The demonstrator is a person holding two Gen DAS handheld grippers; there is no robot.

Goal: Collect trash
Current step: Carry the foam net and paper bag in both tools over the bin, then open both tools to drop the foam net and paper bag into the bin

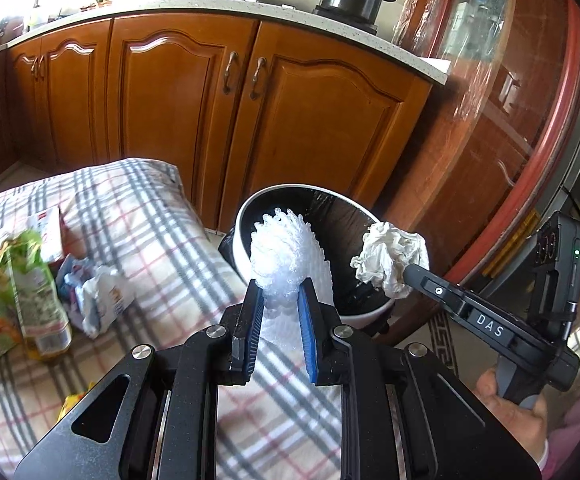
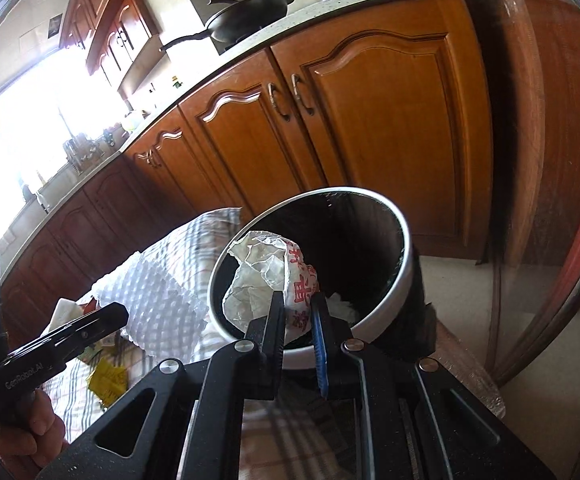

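My left gripper (image 1: 281,286) is shut on a wad of clear bubble wrap (image 1: 279,256), held just short of the near rim of a white-rimmed trash bin (image 1: 245,216) with a black liner. My right gripper (image 2: 298,298) is shut on a crumpled white paper wrapper (image 2: 265,276) with red print, held over the mouth of the bin (image 2: 406,256). In the left wrist view the right gripper (image 1: 408,272) and its paper wrapper (image 1: 390,260) hang over the bin's right side. The right wrist view shows the left gripper (image 2: 121,314) with the bubble wrap (image 2: 149,300) to the left of the bin.
A plaid tablecloth (image 1: 161,240) covers the table beside the bin. On it lie a green packet (image 1: 33,280), white and blue wrappers (image 1: 97,292) and a yellow packet (image 2: 107,380). Wooden cabinets (image 1: 169,100) stand behind, a glass-fronted red door (image 1: 510,80) to the right.
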